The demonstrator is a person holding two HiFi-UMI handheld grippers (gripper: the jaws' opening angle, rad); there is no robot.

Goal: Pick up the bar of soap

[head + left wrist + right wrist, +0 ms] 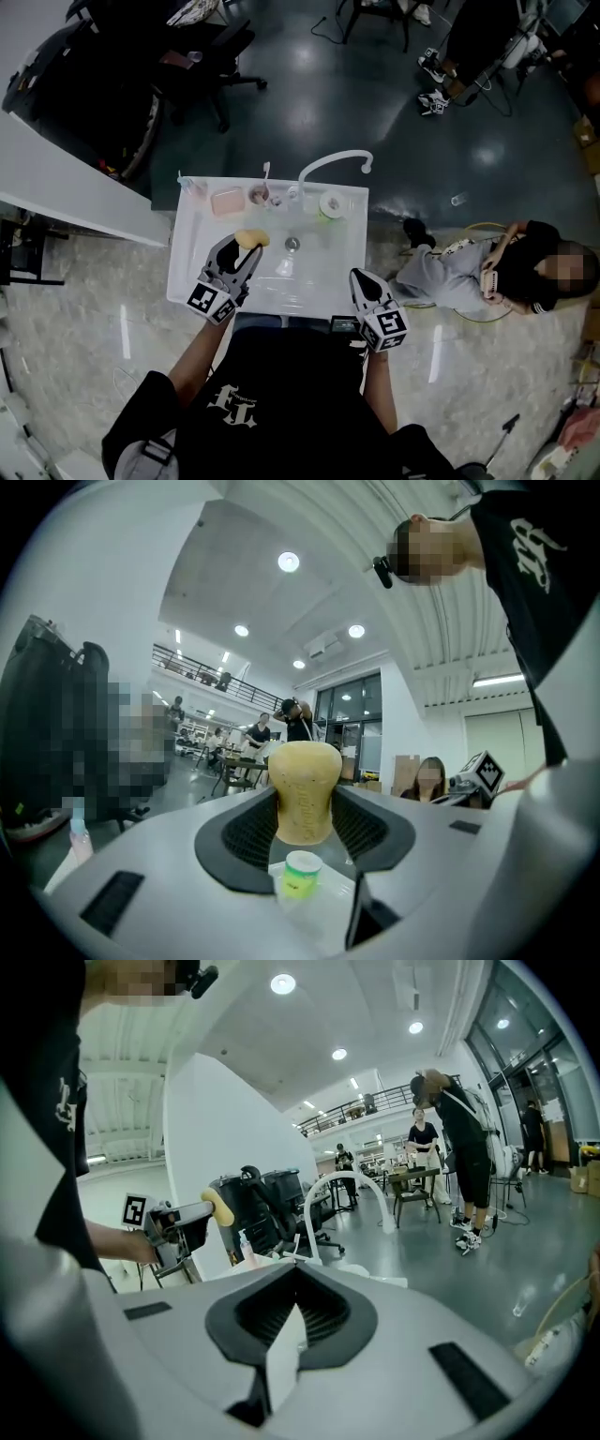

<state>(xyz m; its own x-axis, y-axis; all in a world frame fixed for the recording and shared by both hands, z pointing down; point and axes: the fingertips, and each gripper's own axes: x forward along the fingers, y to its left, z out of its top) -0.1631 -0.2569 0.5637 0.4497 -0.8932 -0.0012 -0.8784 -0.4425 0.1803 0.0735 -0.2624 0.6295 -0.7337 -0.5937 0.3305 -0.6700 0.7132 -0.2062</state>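
We have the left tool [243,250] clamped on the bar of soap [304,789] over the sink [323,281], right tool [298,1309] closed and empty; slick soap could squirt out if we squeeze harder or tilt.

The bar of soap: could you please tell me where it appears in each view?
Head view: the bar of soap is left of centre, held in the left claw over the sink.
Left gripper view: the soap is dead centre, upright between the jaws.
Right gripper view: the soap is small, left of centre, at the left claw's tip.
Shared landmark: the white curved faucet, in the head and right gripper views only.
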